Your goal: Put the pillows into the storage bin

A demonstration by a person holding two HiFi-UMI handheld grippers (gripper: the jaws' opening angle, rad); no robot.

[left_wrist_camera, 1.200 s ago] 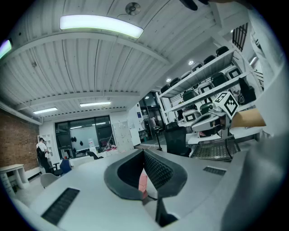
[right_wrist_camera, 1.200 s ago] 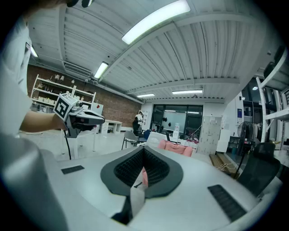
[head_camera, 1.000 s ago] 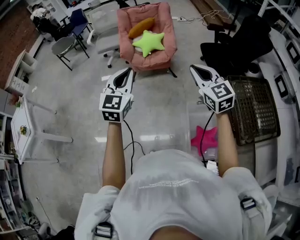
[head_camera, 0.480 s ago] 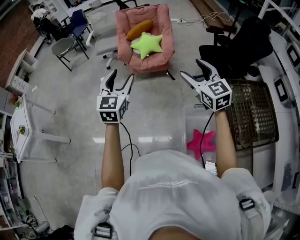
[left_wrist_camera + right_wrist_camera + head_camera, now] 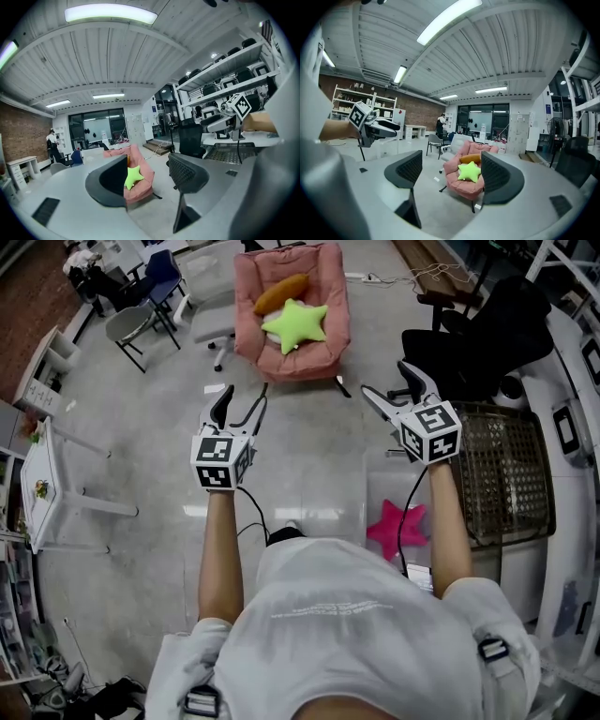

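Head view: your left gripper (image 5: 242,401) and right gripper (image 5: 386,381) hold nothing, and their fingers are spreading wider. Walk to the soft pink armchair (image 5: 323,352). The green star-shaped pillow (image 5: 295,324) and long orange pillow (image 5: 281,293) lie on it. The clear plastic storage bin (image 5: 375,474) at your right holds a pink star-shaped pillow (image 5: 397,529). Mind the black office chair (image 5: 478,334).

Left gripper view: one finger half hides the green star, so turn a bit.

Right gripper view: the star shows between the fingers but far off, so grab it with this one.

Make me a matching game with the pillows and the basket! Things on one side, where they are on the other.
Things:
1. green star-shaped pillow
2. long orange pillow
3. pink star-shaped pillow
4. brown wire basket

Places:
A. inside the clear plastic storage bin
B. to the right of the bin
C. on the pink armchair, in front
D. on the armchair, at the back

Pairs: 1-C, 2-D, 3-A, 4-B
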